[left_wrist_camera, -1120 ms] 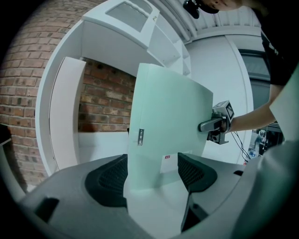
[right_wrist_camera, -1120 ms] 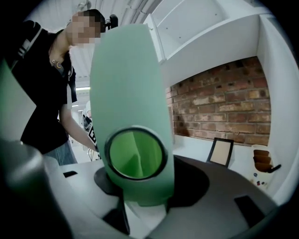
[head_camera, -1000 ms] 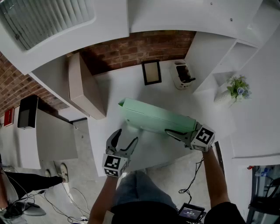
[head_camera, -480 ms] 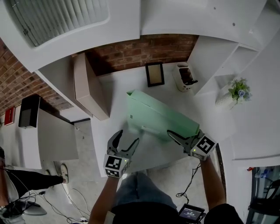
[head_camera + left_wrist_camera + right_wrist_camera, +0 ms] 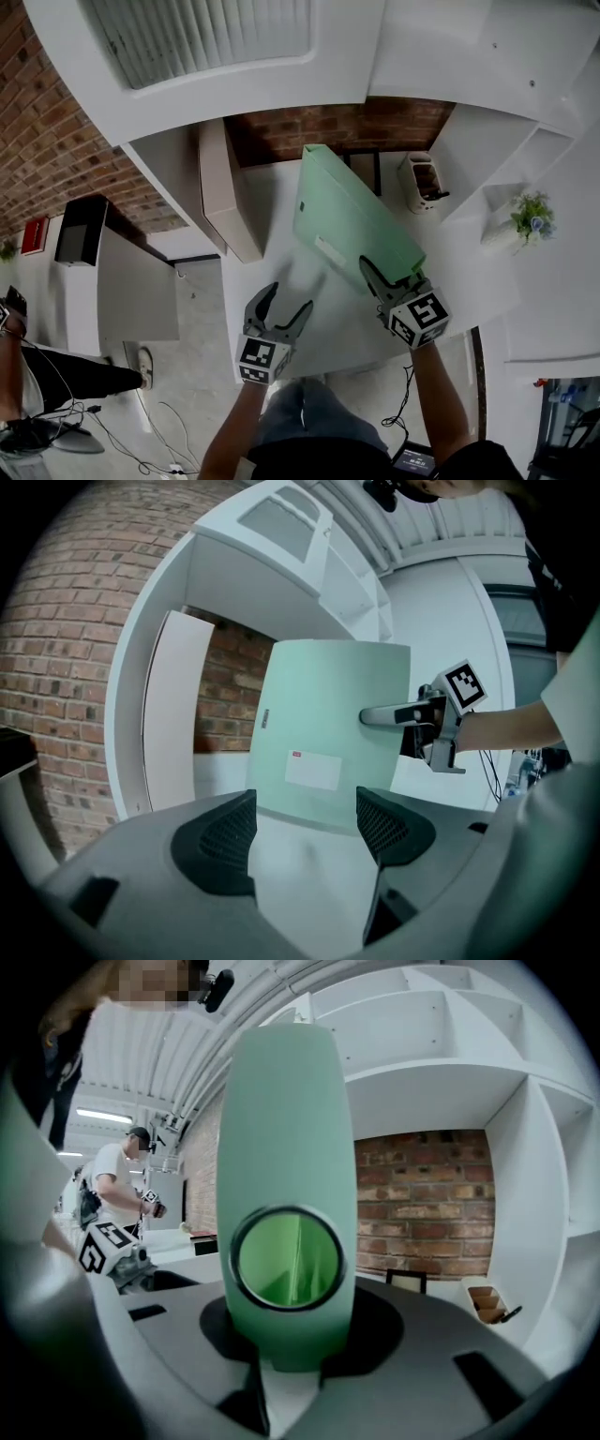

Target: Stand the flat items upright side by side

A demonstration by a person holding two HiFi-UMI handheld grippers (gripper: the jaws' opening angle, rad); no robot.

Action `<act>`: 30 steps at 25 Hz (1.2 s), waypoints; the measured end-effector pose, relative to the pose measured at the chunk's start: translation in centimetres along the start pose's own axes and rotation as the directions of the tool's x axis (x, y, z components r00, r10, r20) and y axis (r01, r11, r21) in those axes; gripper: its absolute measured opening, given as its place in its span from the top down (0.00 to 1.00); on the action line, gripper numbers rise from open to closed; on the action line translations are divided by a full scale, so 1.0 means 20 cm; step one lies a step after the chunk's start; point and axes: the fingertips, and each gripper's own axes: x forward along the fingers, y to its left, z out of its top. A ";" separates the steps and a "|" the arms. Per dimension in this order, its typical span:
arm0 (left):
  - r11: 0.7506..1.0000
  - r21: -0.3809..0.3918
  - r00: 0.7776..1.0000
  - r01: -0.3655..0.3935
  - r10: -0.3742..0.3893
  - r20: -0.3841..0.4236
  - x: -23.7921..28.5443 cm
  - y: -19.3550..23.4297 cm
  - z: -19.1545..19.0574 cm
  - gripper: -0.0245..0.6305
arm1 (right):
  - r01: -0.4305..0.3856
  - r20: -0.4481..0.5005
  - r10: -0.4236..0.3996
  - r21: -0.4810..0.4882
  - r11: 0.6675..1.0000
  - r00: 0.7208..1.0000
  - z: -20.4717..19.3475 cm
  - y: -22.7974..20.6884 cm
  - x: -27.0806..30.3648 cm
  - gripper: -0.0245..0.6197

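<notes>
Jaws: right gripper [image 5: 380, 277] clamps green binder [image 5: 352, 220], nearly upright; left gripper [image 5: 287, 298] gapes empty. Beige binder [image 5: 230, 197] stands; green not yet beside it.

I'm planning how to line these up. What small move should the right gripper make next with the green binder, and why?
Probably carry the green binder left toward the upright beige binder, keeping it vertical: the right gripper clamps its spine, bare desk separates the two, and the left gripper is open and empty.
</notes>
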 end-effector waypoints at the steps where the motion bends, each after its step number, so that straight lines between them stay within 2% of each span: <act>1: 1.000 -0.002 1.000 -0.007 0.007 0.001 -0.01 0.02 0.00 0.48 | 0.025 0.002 -0.025 0.017 1.000 1.000 0.02 0.01 0.05 0.78; 8: 0.997 -0.043 0.998 -0.062 0.062 -0.003 -0.11 0.17 -0.02 0.48 | 0.212 -0.022 -0.211 0.061 0.975 0.977 0.11 0.09 0.42 0.78; 14: 0.992 -0.070 0.995 -0.101 0.102 0.001 -0.18 0.28 -0.03 0.48 | 0.324 -0.031 -0.323 0.065 0.944 0.946 0.15 0.19 0.67 0.78; 19: 0.987 -0.088 0.991 -0.133 0.133 -0.001 -0.24 0.37 -0.05 0.48 | 0.361 -0.029 -0.360 0.081 0.929 0.933 0.13 0.25 0.82 0.78; 23: 0.984 -0.096 0.988 -0.153 0.153 -0.001 -0.27 0.43 -0.06 0.48 | 0.378 -0.019 -0.377 0.059 0.924 0.926 0.12 0.29 0.90 0.77; 30: 0.980 -0.104 0.986 -0.168 0.169 -0.003 -0.29 0.47 -0.07 0.48 | 0.381 0.020 -0.383 0.060 0.923 0.924 0.09 0.32 0.99 0.77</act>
